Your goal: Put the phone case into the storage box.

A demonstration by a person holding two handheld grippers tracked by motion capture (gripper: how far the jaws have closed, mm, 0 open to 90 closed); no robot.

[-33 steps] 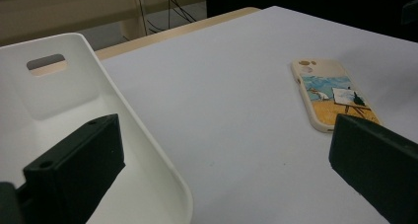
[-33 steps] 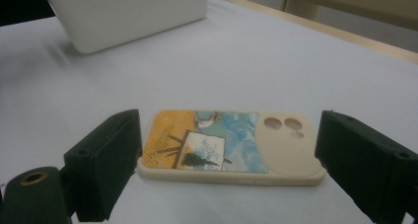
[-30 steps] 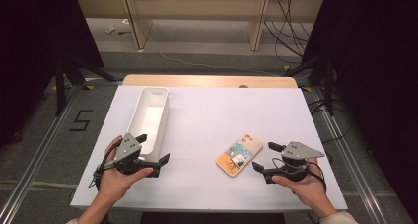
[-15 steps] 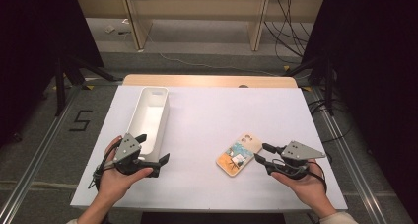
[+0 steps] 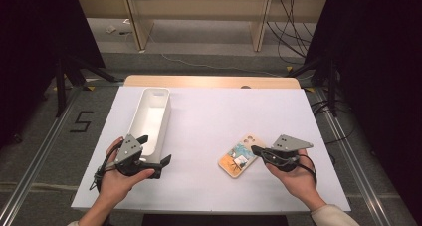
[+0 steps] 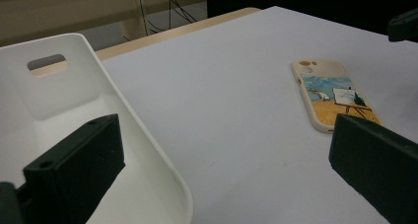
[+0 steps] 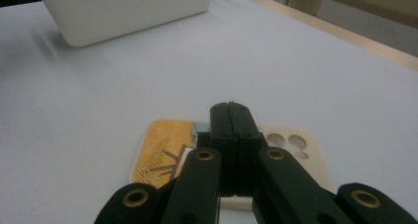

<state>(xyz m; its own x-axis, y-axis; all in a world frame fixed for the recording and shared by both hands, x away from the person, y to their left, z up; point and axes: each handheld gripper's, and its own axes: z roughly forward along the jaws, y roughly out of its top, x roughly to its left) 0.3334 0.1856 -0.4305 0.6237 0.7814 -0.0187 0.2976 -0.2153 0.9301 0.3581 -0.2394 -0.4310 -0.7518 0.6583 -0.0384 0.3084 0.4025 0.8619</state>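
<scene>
Jaws on our right gripper (image 5: 255,150) have just closed, pressed together with nothing between, tips over the phone case (image 5: 240,156) lying flat at 5 o'clock on the table (image 5: 209,111); our left gripper (image 5: 158,154) gapes wide, astride the white bin's (image 5: 149,117) near wall at 7 o'clock

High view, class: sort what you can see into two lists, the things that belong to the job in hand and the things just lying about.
Belong to the job:
- phone case, painted, flat on the table
- right claw, shut, over the case
- white bin, open and empty
- left claw, open, at the bin's near end

Lying about:
- cables on the floor behind the table
- floor marking "5"
</scene>
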